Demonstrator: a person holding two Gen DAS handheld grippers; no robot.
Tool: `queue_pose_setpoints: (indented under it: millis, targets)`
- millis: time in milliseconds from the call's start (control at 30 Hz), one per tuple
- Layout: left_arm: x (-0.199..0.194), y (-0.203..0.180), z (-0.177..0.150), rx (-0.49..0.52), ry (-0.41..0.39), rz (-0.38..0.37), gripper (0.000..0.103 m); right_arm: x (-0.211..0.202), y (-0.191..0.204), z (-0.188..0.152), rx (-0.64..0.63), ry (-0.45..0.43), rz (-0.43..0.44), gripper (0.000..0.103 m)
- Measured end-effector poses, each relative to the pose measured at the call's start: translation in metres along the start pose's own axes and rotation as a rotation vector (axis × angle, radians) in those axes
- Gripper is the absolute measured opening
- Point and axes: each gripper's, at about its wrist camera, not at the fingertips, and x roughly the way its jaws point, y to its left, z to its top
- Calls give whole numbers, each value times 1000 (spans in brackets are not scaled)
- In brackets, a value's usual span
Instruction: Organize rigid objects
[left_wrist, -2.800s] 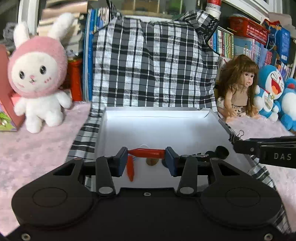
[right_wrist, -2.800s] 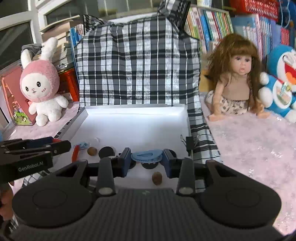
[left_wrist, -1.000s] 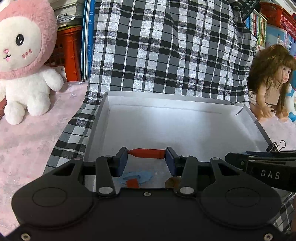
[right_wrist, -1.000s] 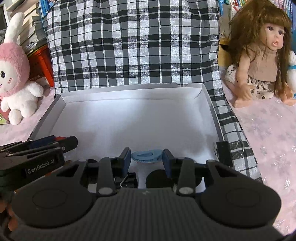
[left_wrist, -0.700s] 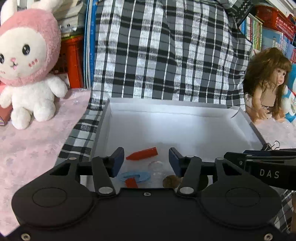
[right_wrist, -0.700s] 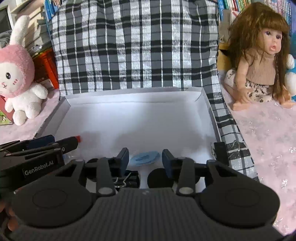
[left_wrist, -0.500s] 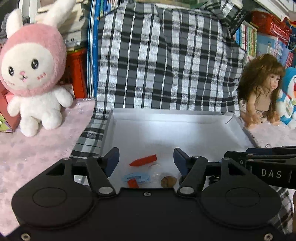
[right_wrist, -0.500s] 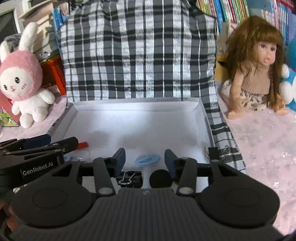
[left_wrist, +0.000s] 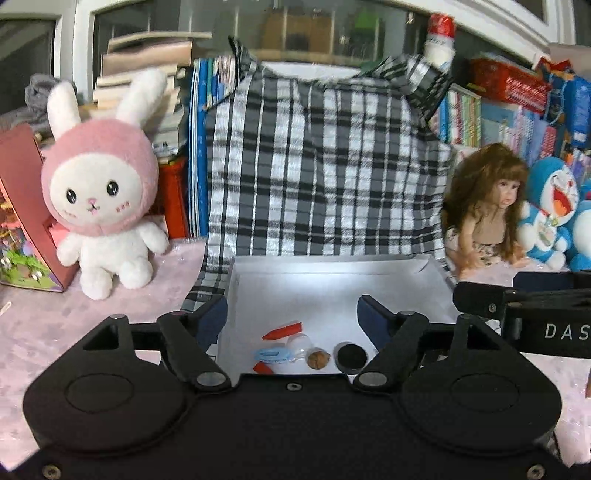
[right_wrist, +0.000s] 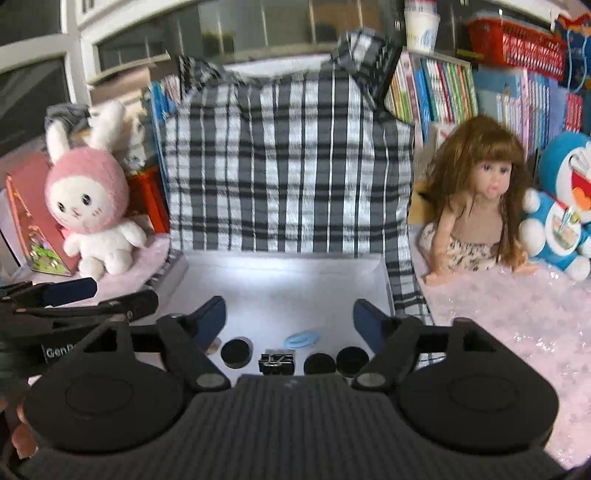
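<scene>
A shallow white box (left_wrist: 332, 271) (right_wrist: 280, 266) lies in front of a plaid bag. On its floor rest a red crayon (left_wrist: 283, 331), a blue clip (left_wrist: 272, 355), a walnut (left_wrist: 318, 359) and a black disc (left_wrist: 351, 357). My left gripper (left_wrist: 291, 319) hovers above them, its jaws opening with nothing between them. In the right wrist view a blue clip (right_wrist: 303, 338), a binder clip (right_wrist: 277, 362) and black discs (right_wrist: 236, 352) lie in the box. My right gripper (right_wrist: 290, 319) hangs over them, jaws opening and empty.
The plaid bag (left_wrist: 321, 162) stands behind the box. A pink bunny plush (left_wrist: 99, 206) sits at the left. A doll (right_wrist: 476, 199) and a blue cat plush (right_wrist: 565, 206) sit at the right on the pink cloth (right_wrist: 517, 306). Books line the back.
Both grippers let go: the red crayon dropped from the left one and the blue clip from the right one into the box. Both then rose, drew back and spread wide.
</scene>
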Motion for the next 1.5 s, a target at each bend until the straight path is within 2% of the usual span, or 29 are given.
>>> queue_pose_setpoints:
  millis: [133, 300, 433, 733, 1000, 1300, 1500]
  targets:
    - [-25, -5, -3, 11, -32, -18, 82, -27, 5, -2, -22, -57, 1, 91]
    - [-61, -11, -12, 41, -91, -26, 85, -57, 11, -8, -54, -135, -47, 93]
    - [-85, -11, -19, 49, -118, -35, 86, -80, 14, -16, -83, -199, -55, 100]
    - [-112, -6, -41, 47, -162, -37, 89, -105, 14, -35, -98, -265, -66, 103]
    - [-103, -1, -70, 27, -139, -38, 90, -105, 7, -62, -82, -261, -74, 103]
    - [-63, 5, -120, -11, -69, -24, 90, -71, 0, -103, -69, -179, -110, 103]
    - [-37, 8, -140, -25, -28, -8, 90, -43, -7, -126, -62, -119, -116, 103]
